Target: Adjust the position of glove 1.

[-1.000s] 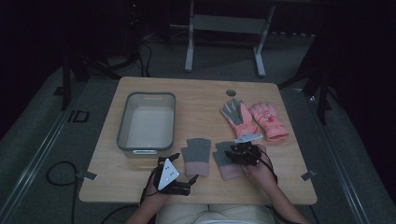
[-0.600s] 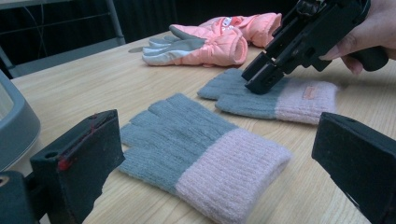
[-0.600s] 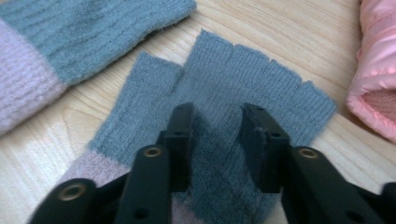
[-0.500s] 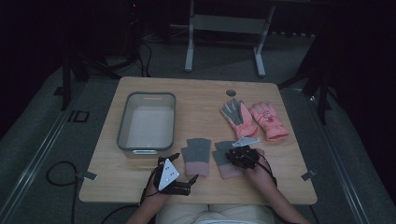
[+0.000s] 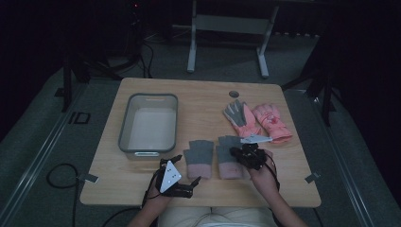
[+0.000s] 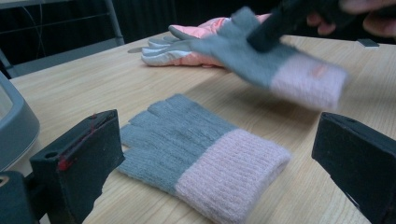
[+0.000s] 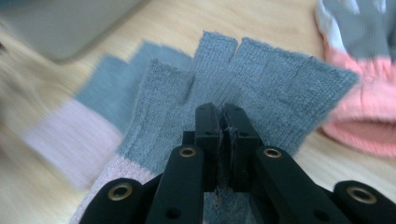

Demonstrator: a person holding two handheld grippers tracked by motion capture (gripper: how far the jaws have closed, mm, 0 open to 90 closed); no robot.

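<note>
R gripper (image 5: 239, 153) jaws just been closing, now pinched on right knit glove (image 7: 261, 88) (grey body, pale pink cuff); grey fabric caught betw. pads; glove lifted off table (image 5: 203, 99), hanging blurred in left gripper view; L gripper (image 5: 187, 172) jaws spread wide, nothing betw. them, near front edge; left knit glove (image 6: 201, 149) flat on wood just ahead of L jaws; pink ski gloves (image 5: 257, 120) behind, near right side; grey tub (image 5: 124, 135) at left, apart from gloves.
</note>
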